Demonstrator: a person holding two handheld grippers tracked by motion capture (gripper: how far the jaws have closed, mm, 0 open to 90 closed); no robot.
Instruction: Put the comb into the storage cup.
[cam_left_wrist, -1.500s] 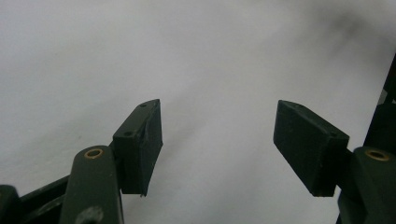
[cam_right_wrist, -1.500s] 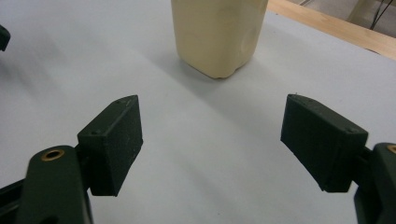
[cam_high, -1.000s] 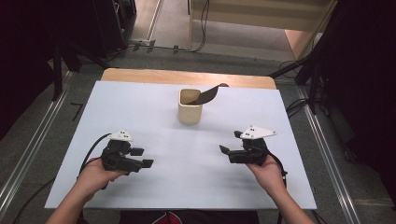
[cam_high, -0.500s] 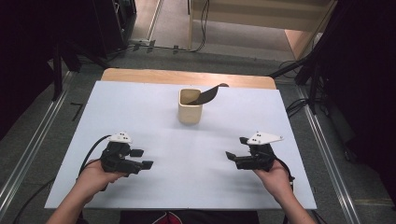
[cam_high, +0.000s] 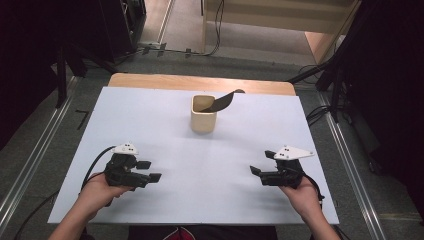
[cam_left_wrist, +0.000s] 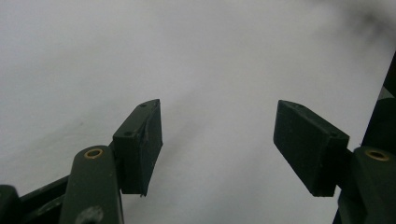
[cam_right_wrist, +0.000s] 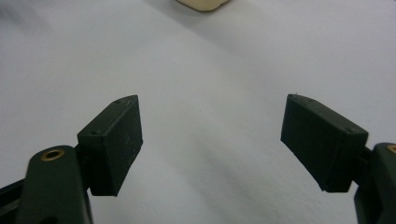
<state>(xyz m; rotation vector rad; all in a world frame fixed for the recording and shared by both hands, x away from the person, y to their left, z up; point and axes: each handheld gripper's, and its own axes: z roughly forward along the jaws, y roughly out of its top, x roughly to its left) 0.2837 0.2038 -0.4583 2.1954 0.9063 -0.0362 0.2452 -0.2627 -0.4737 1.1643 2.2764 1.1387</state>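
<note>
the cup stands far on the white table, a dark spoon leaning inside it. the left gripper and right gripper rest near, well apart from it, jaws wide and empty, probably ready to reach.

Dark spatula in beige cup

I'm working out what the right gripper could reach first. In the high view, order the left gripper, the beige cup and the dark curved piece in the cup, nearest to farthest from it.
From the right gripper:
1. Beige cup, ahead and to its left, mid-table.
2. Dark curved piece, leaning out of the cup's far side.
3. Left gripper, across the table's near side.
</note>
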